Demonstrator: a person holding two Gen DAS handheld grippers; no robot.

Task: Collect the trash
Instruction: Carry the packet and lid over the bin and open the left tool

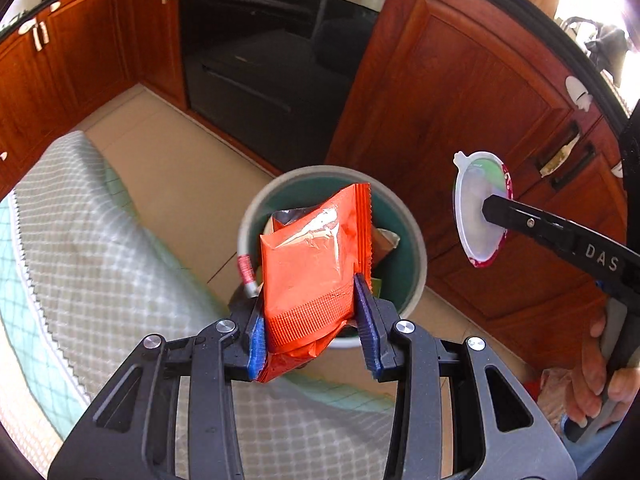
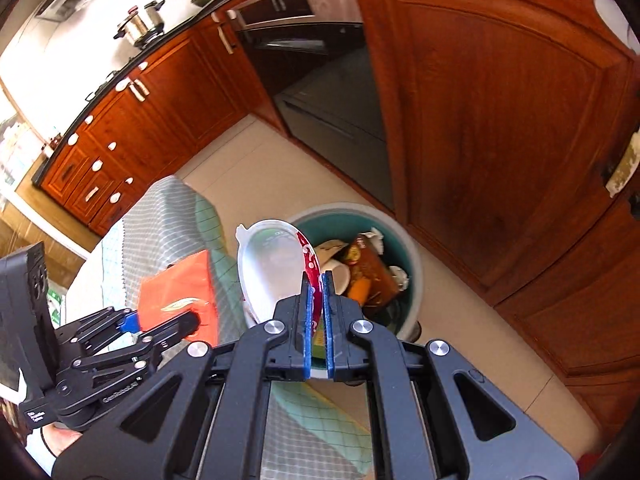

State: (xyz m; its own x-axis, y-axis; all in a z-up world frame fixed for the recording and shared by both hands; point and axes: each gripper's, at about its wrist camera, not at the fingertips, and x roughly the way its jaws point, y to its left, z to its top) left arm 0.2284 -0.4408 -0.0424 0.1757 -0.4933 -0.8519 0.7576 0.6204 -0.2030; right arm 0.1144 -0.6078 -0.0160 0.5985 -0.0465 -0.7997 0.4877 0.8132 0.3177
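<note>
Wrapper (image 1: 316,276) clamped in my left fingers (image 1: 256,340), directly above the bin (image 1: 416,240). Lid (image 2: 272,272) pinched by right fingers (image 2: 306,320), off to the bin's side; left drops first.

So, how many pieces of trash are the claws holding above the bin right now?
2: an orange wrapper in the left claw, and a white plastic lid in the right claw. More trash lies in the bin.

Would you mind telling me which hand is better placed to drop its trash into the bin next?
Left: its tool holds the orange wrapper directly over the bin; the right's plastic lid sits off to the side.
</note>
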